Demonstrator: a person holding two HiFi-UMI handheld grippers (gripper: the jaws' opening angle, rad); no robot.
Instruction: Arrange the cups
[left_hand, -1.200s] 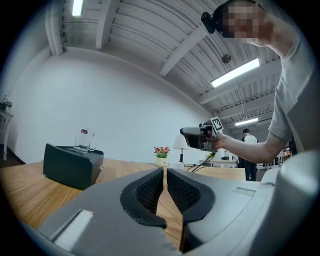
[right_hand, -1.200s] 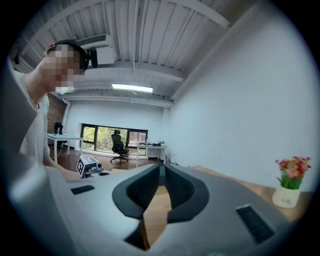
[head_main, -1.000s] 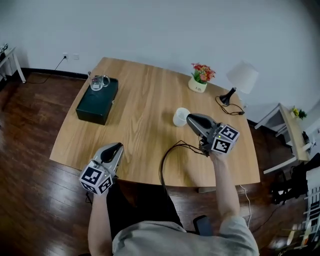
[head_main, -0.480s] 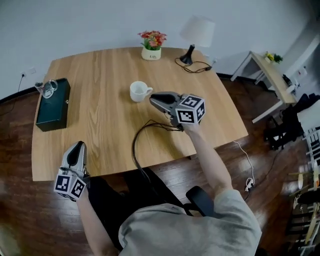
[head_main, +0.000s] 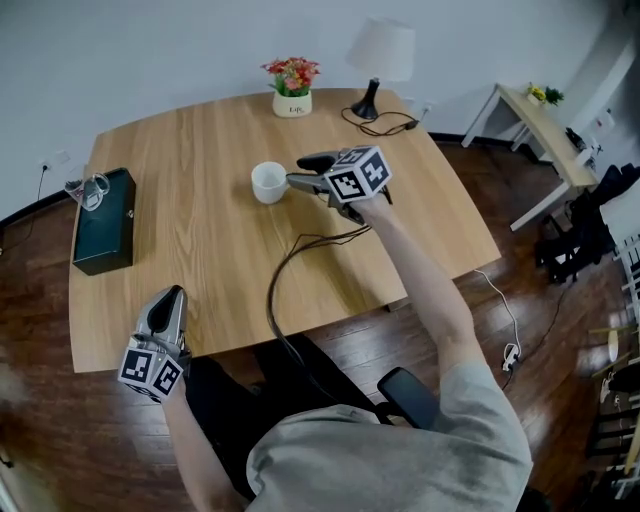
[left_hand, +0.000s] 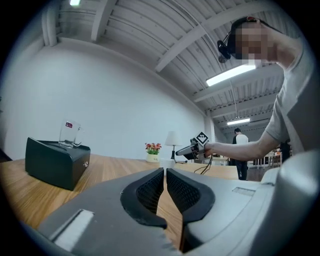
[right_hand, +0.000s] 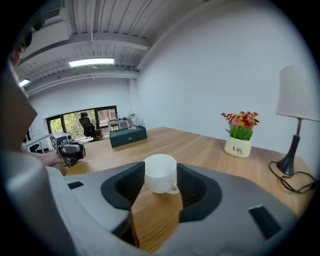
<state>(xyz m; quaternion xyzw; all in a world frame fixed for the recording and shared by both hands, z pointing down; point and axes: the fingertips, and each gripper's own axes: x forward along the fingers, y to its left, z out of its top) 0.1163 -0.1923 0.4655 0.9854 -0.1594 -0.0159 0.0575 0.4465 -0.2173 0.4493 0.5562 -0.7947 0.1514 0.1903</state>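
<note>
At the far left of the wooden table (head_main: 200, 150), a dark green box (head_main: 103, 222) sits near the edge with a clear glass mug (head_main: 88, 188) standing upright on its top. Nearer the seated person, the left gripper (head_main: 174, 294) hangs over the table's front edge, its 2 jaws pressed together with nothing between them, pointing level across the boards.

Mid-table stands the white cup (head_main: 268, 182) – upright, mouth up, its small handle turned toward the person's right hand. The right gripper (head_main: 295, 171) is tilted down at it from the right; its jaws have just been opening and are now spread wide, and its own view shows the cup framed at their mouth, a pad to each side and neither pressing on it. From overhead the cup looks to be right at the fingertips rather than deep between them. A black cable (head_main: 300, 262) loops from this gripper back over the table's front edge.

Behind the cup, by the wall, is a pale pot of red and yellow flowers (head_main: 292, 85). Right of it stands a lamp (head_main: 378, 55) with a white shade and black base, its cord coiled on the wood. Well apart, at the far right – a pale side table (head_main: 545, 125) on the dark floor.
</note>
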